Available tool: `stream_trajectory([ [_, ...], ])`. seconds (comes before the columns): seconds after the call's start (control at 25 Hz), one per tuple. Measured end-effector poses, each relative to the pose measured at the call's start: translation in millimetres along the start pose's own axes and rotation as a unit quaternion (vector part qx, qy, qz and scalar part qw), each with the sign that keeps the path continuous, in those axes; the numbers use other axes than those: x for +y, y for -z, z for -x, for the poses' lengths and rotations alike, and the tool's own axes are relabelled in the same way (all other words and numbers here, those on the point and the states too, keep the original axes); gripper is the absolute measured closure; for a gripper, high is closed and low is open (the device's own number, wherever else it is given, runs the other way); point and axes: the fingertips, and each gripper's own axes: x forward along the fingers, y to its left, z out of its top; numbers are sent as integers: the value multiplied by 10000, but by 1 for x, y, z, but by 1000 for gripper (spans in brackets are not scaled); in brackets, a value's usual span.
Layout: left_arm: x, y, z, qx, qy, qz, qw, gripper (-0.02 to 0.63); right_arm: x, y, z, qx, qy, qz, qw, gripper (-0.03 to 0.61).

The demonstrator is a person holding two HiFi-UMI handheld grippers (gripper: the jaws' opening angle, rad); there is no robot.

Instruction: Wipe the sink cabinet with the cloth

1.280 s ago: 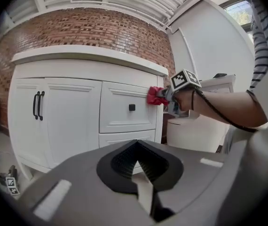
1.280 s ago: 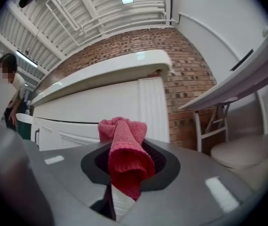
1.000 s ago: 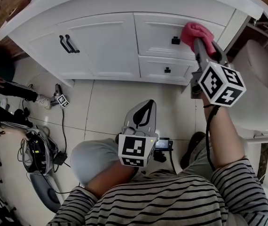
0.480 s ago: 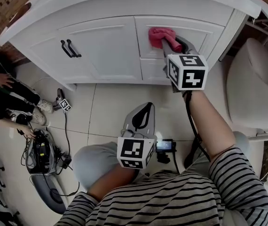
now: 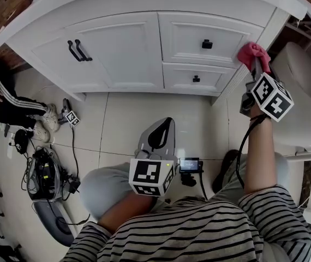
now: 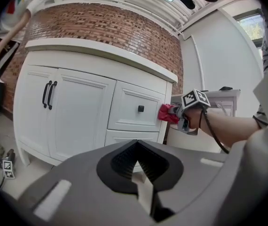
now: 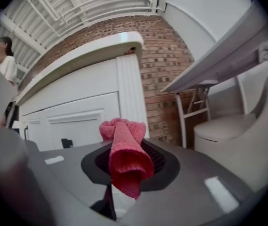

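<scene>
Scene: white panelled sink cabinet with two doors and two drawers, seen from above; pale tiled floor in front, white toilet just beside its right end.
Cloth: crumpled pink-red knitted cloth, pressed against the fluted white corner post at the cabinet's right end, level with the upper drawer.
Right gripper: grey two-finger gripper held out at arm's length; fingers clamped on the cloth, one fold hanging back between them.
Left gripper: matching grey gripper; fingers together with nothing between them, held low by the person's knee, well apart from the cabinet and taking no part.
Progress (judgement): wiping is under way, with the cloth at the far right edge of the cabinet front. No view shows dust, streaks or damp marks, so which panels are already clean cannot be told.
Remaining (judgement): possibly the two doors with black bar handles, the lower drawer and the moulded top edge, unless already covered.
Background: bystander's leg in dark striped trousers at the left; cables and black equipment on the floor.
</scene>
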Motion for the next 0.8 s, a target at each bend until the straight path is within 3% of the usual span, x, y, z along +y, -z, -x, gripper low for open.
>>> stream_trajectory([
  [0.08, -2, -3, 1, -56, 33, 0, 10000, 614, -3, 6, 13, -69, 128, -239, 9996, 483],
  [0.12, -5, -4, 1, -82, 69, -6, 9999, 614, 13, 14, 14, -20, -131, -301, 9995, 483],
  [0.2, -9, -6, 1, -121, 130, -38, 9998, 614, 71, 37, 9, 183, -1017, -222, 9944, 483],
  [0.28, -11, -6, 0, -118, 139, -79, 9998, 614, 143, 61, -1, 365, -1911, 60, 9809, 483],
  [0.4, -10, -3, -2, -64, 69, -130, 9999, 614, 227, 91, -21, 563, -2688, 651, 9593, 483],
  [0.48, -8, -3, -1, -46, 2, -151, 9999, 614, 252, 106, -36, 699, -2800, 975, 9525, 483],
  [0.6, -5, -4, -1, -58, -55, -107, 9999, 614, 248, 109, -45, 668, -2781, 1230, 9503, 479],
  [0.8, -9, -5, -5, -97, 68, -95, 9999, 614, 147, 99, -46, 539, -1876, 870, 9769, 480],
])
